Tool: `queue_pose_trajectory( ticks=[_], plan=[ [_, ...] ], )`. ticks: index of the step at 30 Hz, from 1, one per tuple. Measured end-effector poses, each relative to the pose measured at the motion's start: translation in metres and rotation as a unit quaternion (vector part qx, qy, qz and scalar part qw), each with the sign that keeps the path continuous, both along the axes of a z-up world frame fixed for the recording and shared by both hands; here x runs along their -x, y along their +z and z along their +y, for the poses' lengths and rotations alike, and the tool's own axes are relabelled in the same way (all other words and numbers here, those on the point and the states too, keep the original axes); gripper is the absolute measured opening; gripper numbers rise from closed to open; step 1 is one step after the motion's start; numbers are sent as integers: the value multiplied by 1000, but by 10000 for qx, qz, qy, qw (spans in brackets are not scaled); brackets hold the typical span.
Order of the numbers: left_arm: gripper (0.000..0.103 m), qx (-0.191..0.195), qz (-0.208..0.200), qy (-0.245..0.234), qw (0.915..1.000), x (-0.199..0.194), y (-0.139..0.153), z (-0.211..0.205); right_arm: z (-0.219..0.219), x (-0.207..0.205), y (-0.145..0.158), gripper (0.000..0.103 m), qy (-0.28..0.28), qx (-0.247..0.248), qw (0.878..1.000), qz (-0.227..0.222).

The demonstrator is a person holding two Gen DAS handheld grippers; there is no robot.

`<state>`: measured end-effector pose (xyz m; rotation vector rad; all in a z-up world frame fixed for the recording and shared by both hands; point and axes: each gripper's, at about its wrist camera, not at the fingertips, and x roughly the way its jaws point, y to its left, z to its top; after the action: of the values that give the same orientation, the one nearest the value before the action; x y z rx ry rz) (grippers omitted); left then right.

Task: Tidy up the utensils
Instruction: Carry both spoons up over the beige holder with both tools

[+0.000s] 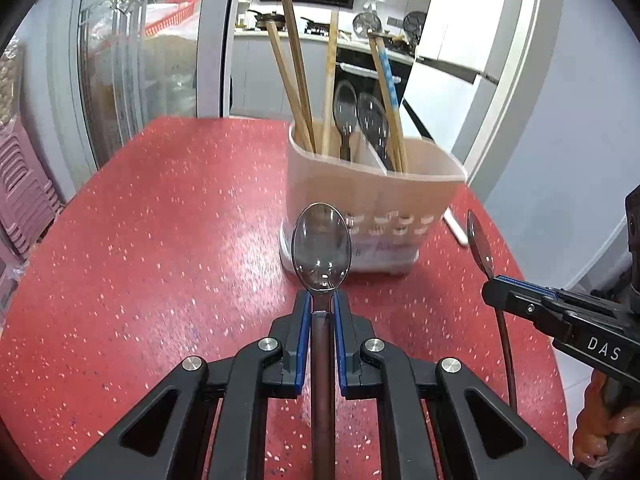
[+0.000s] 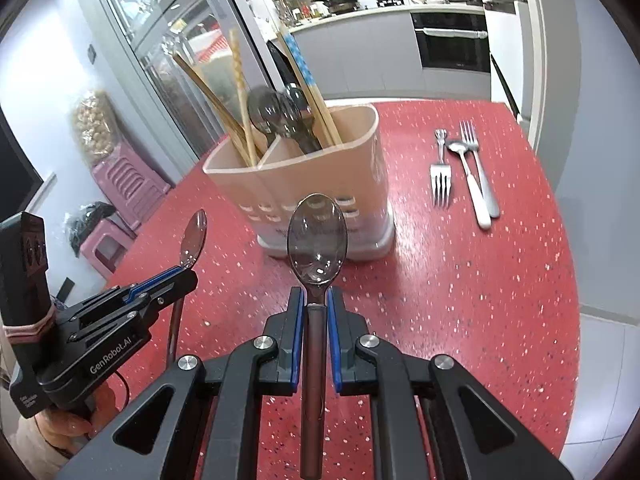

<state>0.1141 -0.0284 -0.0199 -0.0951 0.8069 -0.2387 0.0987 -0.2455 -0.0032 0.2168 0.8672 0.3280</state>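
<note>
A dark spoon point(image 1: 321, 248) is pinched at the neck by the left gripper point(image 1: 321, 312) and another spoon point(image 2: 317, 238) likewise by the right gripper point(image 2: 316, 308), bowls kept forward, seemingly for dropping into the holder point(image 2: 320, 184) just ahead.

Two dark clear spoons, bowls up: one point(image 1: 321, 248) before the holder point(image 1: 372, 188), other point(image 2: 316, 236) alongside. Beige holder upright on red surface point(image 2: 460, 280), holding chopsticks point(image 1: 296, 68) and spoons point(image 1: 360, 120). Two forks point(image 2: 441, 176), a spoon point(image 2: 470, 184) lie right.
</note>
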Motion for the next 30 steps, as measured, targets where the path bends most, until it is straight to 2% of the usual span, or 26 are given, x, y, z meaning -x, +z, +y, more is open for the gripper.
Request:
queue_pose_trajectory(
  ticks=[11,21,30],
  plan=[
    [35,234,-607,71,9979,-20,54,8,-8,-17,43,12,-3,-227,9988,-438],
    [35,526,-1120,247,9920,-67,94,7,-13,-49,83,12,-81,-344,9946,-972],
    [35,653,-1470,302,9865,-102,99,-9,-11,-92,94,12,-124,-494,9906,-1269]
  ],
)
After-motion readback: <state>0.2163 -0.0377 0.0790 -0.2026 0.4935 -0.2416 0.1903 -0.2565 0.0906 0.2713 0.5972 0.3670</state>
